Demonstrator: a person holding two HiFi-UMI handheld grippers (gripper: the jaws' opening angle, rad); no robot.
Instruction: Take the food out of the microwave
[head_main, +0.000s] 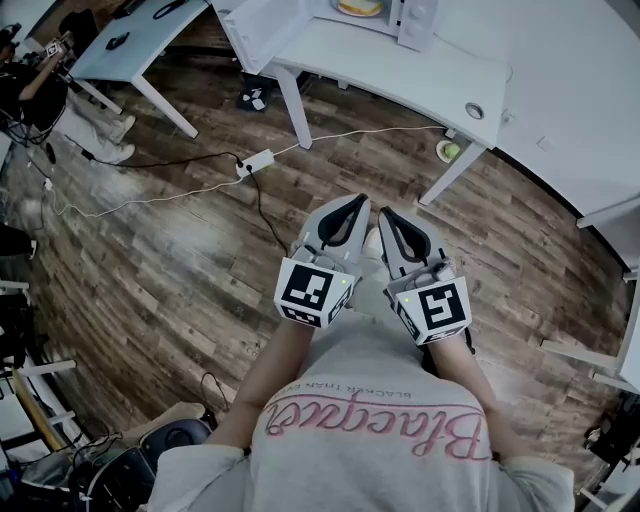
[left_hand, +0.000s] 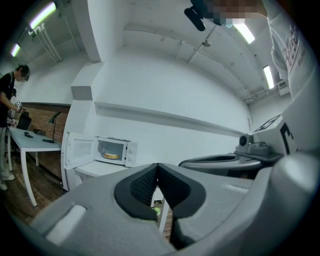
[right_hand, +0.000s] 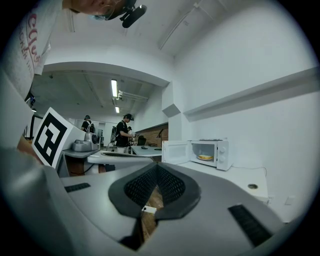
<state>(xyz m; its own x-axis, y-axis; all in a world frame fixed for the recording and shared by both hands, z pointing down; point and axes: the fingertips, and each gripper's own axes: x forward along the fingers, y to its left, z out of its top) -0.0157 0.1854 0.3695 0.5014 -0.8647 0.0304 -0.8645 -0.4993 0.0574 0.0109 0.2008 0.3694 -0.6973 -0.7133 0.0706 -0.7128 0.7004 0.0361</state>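
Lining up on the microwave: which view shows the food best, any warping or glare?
Head view: microwave cut by the top edge, food barely in frame. Gripper views: fisheye-bent, food small but clear; ceiling lights glare in the left.

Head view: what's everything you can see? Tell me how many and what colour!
table: one, white, top middle
microwave: one, white, door open, on that table
food: one, yellow, inside the microwave
second table: one, pale, top left
floor: brown wood
power strip: one, white, on the floor, cables attached
other person: one, dark top, far left
left gripper: one, grey and black, shut, empty, centre
right gripper: one, grey and black, shut, empty, beside it
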